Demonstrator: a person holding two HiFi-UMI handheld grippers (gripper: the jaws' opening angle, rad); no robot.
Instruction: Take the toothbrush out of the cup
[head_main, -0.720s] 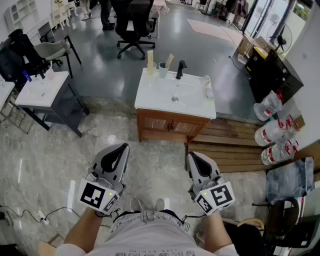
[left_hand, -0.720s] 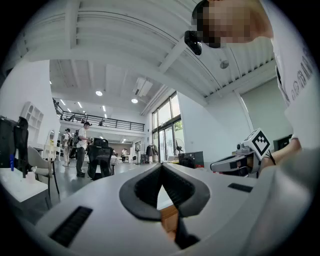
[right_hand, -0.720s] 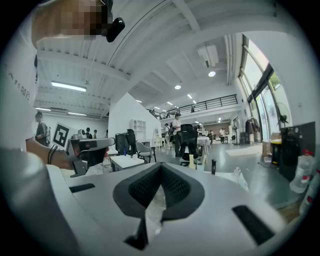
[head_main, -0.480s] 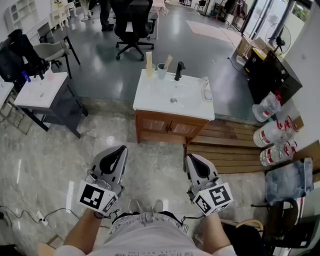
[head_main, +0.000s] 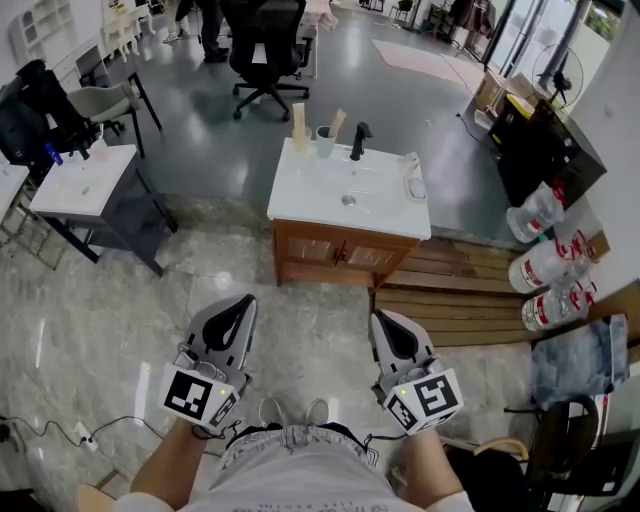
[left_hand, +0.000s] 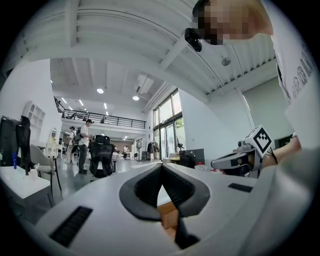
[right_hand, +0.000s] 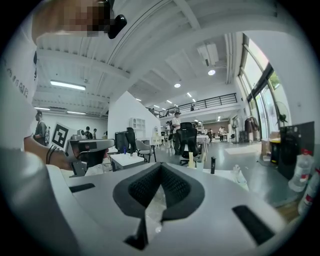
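Observation:
A pale cup (head_main: 326, 141) stands at the back edge of a white sink vanity (head_main: 300, 205), with a light-handled toothbrush (head_main: 338, 122) leaning out of it to the right. In the right gripper view the cup (right_hand: 199, 164) is small and far off. My left gripper (head_main: 240, 303) and right gripper (head_main: 385, 322) hang side by side over the marble floor, well short of the vanity. Both are shut with nothing between their jaws. The left gripper view shows its own closed jaws (left_hand: 161, 167) and the right gripper (left_hand: 235, 162) beside them.
On the vanity stand a tall beige bottle (head_main: 299, 125) and a black faucet (head_main: 358, 140), either side of the cup. A wooden platform (head_main: 460, 285) and large water bottles (head_main: 545, 265) lie to the right. A small white table (head_main: 85, 180) is at left, an office chair (head_main: 265, 50) beyond.
The vanity has shifted very slightly left in the head view. Both grippers stay shut and almost in the same place.

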